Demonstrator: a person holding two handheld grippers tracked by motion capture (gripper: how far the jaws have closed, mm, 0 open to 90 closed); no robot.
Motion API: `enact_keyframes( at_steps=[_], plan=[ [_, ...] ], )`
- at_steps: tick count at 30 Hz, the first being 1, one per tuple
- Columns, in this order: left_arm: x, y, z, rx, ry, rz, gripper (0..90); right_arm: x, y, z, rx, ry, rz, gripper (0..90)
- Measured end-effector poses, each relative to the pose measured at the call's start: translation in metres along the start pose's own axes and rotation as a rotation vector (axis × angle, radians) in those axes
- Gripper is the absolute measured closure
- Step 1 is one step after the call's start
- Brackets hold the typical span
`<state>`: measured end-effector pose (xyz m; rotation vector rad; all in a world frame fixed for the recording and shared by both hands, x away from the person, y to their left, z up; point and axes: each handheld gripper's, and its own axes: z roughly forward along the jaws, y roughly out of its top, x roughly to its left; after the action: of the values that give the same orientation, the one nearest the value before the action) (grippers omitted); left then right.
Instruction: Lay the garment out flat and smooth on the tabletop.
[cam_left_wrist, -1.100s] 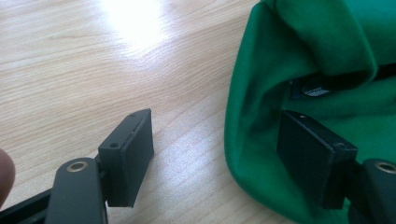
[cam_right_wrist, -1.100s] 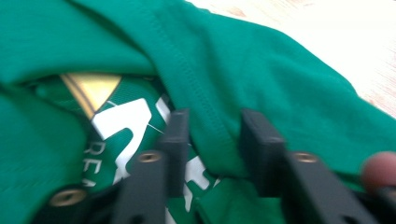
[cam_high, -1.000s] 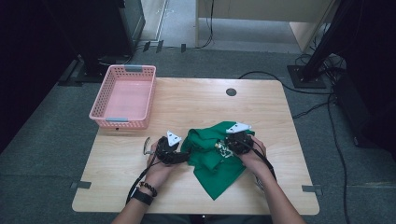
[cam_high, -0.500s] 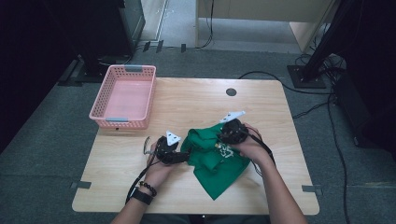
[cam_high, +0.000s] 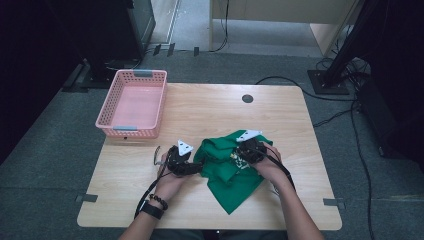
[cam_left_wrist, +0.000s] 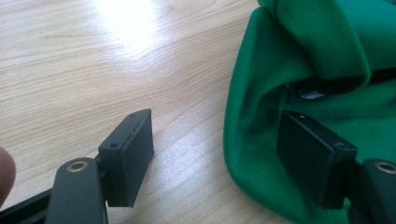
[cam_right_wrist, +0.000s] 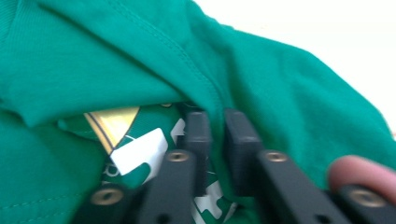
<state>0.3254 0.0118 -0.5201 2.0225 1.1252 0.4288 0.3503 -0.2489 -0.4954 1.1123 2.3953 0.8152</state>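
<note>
Right claw (cam_high: 248, 150) shifted slightly on green shirt (cam_high: 231, 172); pink basket (cam_high: 131, 106) holds nothing

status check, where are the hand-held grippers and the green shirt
Left hand-held gripper open at green shirt's edge. Right hand-held gripper just closed on a shirt fold. Pink basket far left, nothing blocking.

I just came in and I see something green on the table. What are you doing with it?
A person is working on a green T-shirt lying crumpled on a wooden table, with a tool in each hand. The right tool has just pinched shut on a fold of the shirt near its printed front. The left tool is open at the shirt's edge, one jaw against the cloth. A pink basket sits at the table's far left corner.
</note>
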Motion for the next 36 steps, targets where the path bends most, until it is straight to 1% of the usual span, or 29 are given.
enact_keyframes(
  at_steps=[2, 3, 4, 5, 6, 7, 8, 11, 12, 13, 14, 15, 16, 17, 18, 19, 20, 21, 22, 23, 24, 25, 27, 29, 30, 32, 34, 35, 36],
  plan=[
    [0.0, 0.0, 0.0, 0.0, 0.0, 0.0, 27.9, -0.002, 0.002, -0.002, -0.007, 0.002, 0.012, 89.7],
    [0.0, 0.0, 0.0, 0.0, 0.001, 0.0, 27.9, -0.006, 0.008, -0.006, -0.024, 0.004, 0.025, 89.8],
    [0.0, 0.0, 0.0, 0.0, 0.001, 0.0, 27.9, -0.009, 0.013, -0.008, -0.03, 0.0, 0.026, 89.8],
    [0.0, 0.0, 0.0, 0.0, 0.001, 0.0, 27.9, -0.009, 0.013, -0.008, -0.03, 0.0, 0.026, 89.8],
    [0.0, 0.0, 0.0, 0.0, 0.0, 0.0, 27.9, -0.012, 0.019, -0.01, -0.037, -0.005, 0.028, 89.8],
    [0.0, 0.0, 0.0, -0.002, -0.001, -0.004, 27.9, -0.016, 0.028, -0.012, -0.045, -0.007, 0.035, 89.8],
    [0.0, 0.0, 0.0, -0.002, -0.002, -0.006, 27.9, -0.024, 0.049, -0.014, -0.062, 0.0, 0.054, 89.8],
    [0.0, 0.0, 0.0, -0.001, -0.005, -0.011, 27.9, -0.038, 0.088, -0.009, -0.067, 0.002, 0.078, 89.8],
    [0.0, 0.0, 0.0, -0.001, -0.005, -0.011, 27.9, -0.038, 0.088, -0.009, -0.067, 0.002, 0.078, 89.8],
    [0.001, 0.0, 0.0, -0.001, -0.007, -0.012, 27.9, -0.044, 0.101, -0.004, -0.069, -0.009, 0.087, 89.7],
    [0.001, 0.0, 0.0, -0.004, -0.008, -0.015, 27.9, -0.048, 0.113, 0.002, -0.071, -0.037, 0.103, 87.7],
    [0.001, 0.0, 0.0, -0.005, -0.01, -0.018, 27.9, -0.052, 0.123, 0.009, -0.088, -0.083, 0.122, 79.7],
    [0.001, 0.0, 0.0, -0.006, -0.013, -0.02, 27.9, -0.057, 0.138, 0.022, -0.157, -0.189, 0.167, 69.0],
    [0.001, 0.0, -0.001, -0.005, -0.014, -0.021, 27.9, -0.057, 0.138, 0.022, -0.157, -0.189, 0.167, 69.0],
    [0.002, 0.0, -0.001, -0.005, -0.015, -0.019, 27.9, -0.058, 0.143, 0.027, -0.186, -0.216, 0.178, 61.4],
    [0.002, 0.0, -0.001, -0.005, -0.015, -0.02, 27.9, -0.059, 0.146, 0.03, -0.209, -0.241, 0.195, 57.8],
    [0.002, 0.0, -0.001, -0.006, -0.016, -0.022, 27.8, -0.06, 0.147, 0.032, -0.223, -0.268, 0.22, 56.8],
    [0.002, -0.001, -0.001, -0.006, -0.017, -0.023, 27.9, -0.061, 0.147, 0.03, -0.24, -0.282, 0.251, 55.5],
    [0.002, -0.001, -0.001, -0.005, -0.017, -0.021, 27.8, -0.063, 0.14, 0.024, -0.276, -0.261, 0.292, 55.0],
    [0.002, -0.001, -0.001, -0.006, -0.018, -0.024, 27.8, -0.063, 0.14, 0.024, -0.276, -0.261, 0.292, 55.0],
    [0.002, -0.001, -0.001, -0.006, -0.019, -0.025, 27.8, -0.064, 0.135, 0.021, -0.279, -0.237, 0.295, 54.2],
    [0.002, 0.0, -0.001, -0.006, -0.018, -0.026, 27.8, -0.063, 0.13, 0.018, -0.266, -0.22, 0.283, 54.0],
    [0.002, 0.0, -0.001, -0.007, -0.017, -0.026, 27.8, -0.062, 0.116, 0.009, -0.22, -0.183, 0.225, 53.3],
    [0.002, 0.0, -0.001, -0.008, -0.017, -0.028, 27.8, -0.06, 0.105, 0.0, -0.171, -0.13, 0.2, 52.2],
    [0.002, 0.0, 0.0, -0.009, -0.016, -0.028, 27.8, -0.058, 0.095, -0.008, -0.139, -0.093, 0.18, 51.2],
    [0.002, 0.0, 0.0, -0.01, -0.013, -0.027, 27.8, -0.054, 0.084, -0.017, -0.115, -0.075, 0.175, 51.0],
    [0.001, 0.0, 0.0, -0.008, -0.011, -0.024, 27.8, -0.05, 0.066, -0.026, -0.091, -0.036, 0.178, 50.7],
    [0.001, 0.0, 0.0, -0.008, -0.011, -0.023, 27.9, -0.048, 0.061, -0.028, -0.078, -0.032, 0.172, 50.1],
    [0.001, 0.0, 0.0, -0.007, -0.01, -0.022, 27.8, -0.046, 0.054, -0.029, -0.06, -0.04, 0.166, 50.0]
  ],
)
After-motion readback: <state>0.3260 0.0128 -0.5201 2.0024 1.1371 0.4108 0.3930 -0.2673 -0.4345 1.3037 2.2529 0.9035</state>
